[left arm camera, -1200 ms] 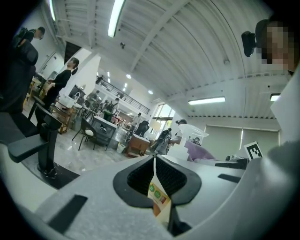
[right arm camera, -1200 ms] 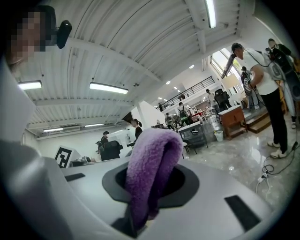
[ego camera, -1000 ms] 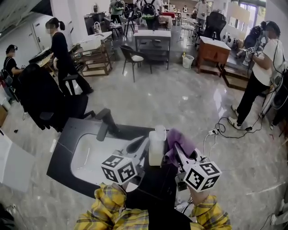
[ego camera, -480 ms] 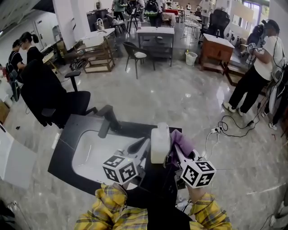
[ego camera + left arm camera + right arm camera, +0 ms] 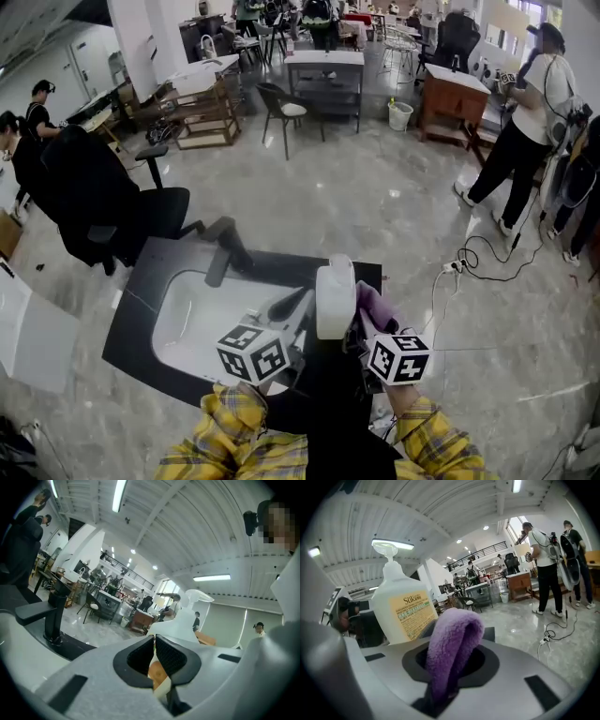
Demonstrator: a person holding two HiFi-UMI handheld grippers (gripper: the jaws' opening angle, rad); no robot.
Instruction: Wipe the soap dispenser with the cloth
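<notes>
The white soap dispenser (image 5: 336, 298) with a pump top stands on the black counter (image 5: 139, 291), right of the sink. In the right gripper view the dispenser (image 5: 401, 609) shows its yellow label. My right gripper (image 5: 367, 323) is shut on a purple cloth (image 5: 377, 305), which lies against the dispenser's right side. The folded cloth (image 5: 452, 641) hides the right gripper (image 5: 451, 663) pads. My left gripper (image 5: 302, 306) lies at the dispenser's left side, jaws shut. In the left gripper view the left gripper (image 5: 154, 641) shows a hairline slit, with the dispenser (image 5: 185, 620) just beyond.
A white sink basin (image 5: 183, 323) with a black faucet (image 5: 223, 246) fills the counter's left. A black office chair (image 5: 103, 211) stands behind it. A power strip and cable (image 5: 459, 267) lie on the floor at the right. People stand farther off.
My right gripper has come down along the dispenser's right side with the cloth in it. The left gripper and the dispenser have stayed where they were.
</notes>
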